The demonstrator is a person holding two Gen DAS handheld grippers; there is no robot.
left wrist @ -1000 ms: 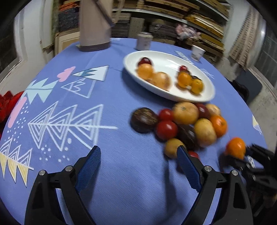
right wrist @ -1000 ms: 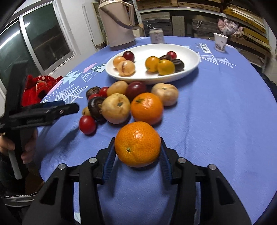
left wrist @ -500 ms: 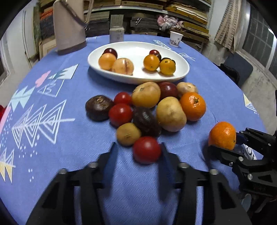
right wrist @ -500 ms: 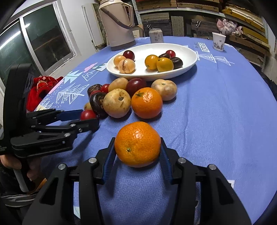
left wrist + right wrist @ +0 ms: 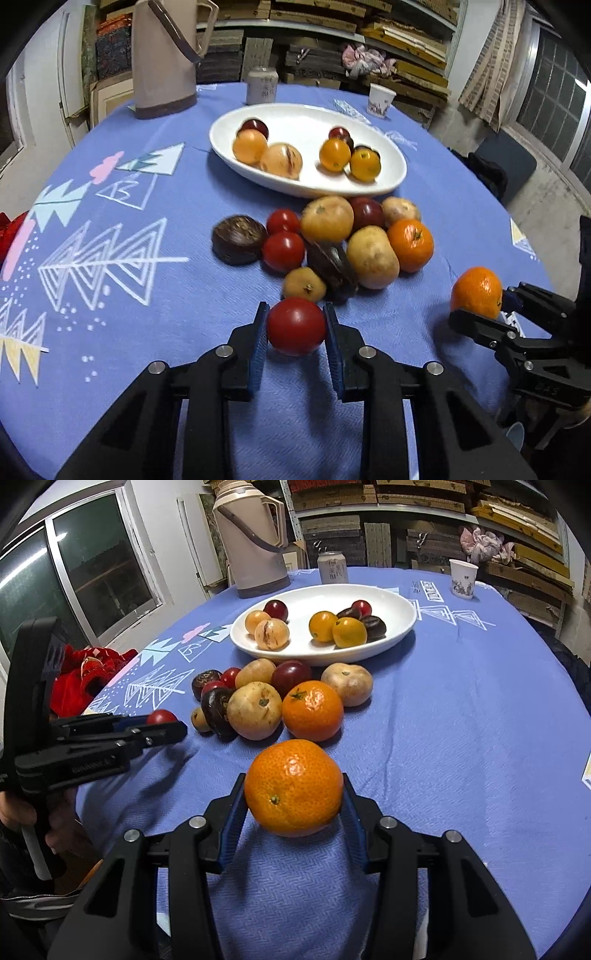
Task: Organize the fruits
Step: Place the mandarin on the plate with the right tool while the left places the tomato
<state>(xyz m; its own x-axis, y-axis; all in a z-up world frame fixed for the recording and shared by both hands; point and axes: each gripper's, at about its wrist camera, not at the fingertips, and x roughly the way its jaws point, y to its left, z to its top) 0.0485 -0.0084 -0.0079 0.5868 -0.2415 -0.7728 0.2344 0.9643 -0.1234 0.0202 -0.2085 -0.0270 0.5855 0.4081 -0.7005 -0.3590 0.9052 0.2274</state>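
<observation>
Left gripper: closed on a red tomato; the tomato is clamped between the two blue pads, one pad pressed to each flank, its far side standing out past the fingertips.

Tomato's place: held at the near edge of the table, just in front of the fruit pile; whether it touches the blue cloth cannot be told.

Right gripper: closed on an orange mandarin; the fruit is pinched between the pads, most of it bulging above and ahead of the fingers.

Mandarin's place: near the table's near edge, on the right side of the pile and apart from it; in the left wrist view it is seen at, off to the right of the tomato.

Pile: a second mandarin, pale potato-like fruits, dark brown ones, small red tomatoes and a plum-coloured one are bunched together in the middle of the table, touching one another.

White dish: set just behind the pile, toward the far edge; seven fruits are counted in it, orange, yellow and dark red.

Far edge: a beige thermos jug, a can and a paper cup are stood there.

Left edge: red fabric is seen beyond the cloth.
</observation>
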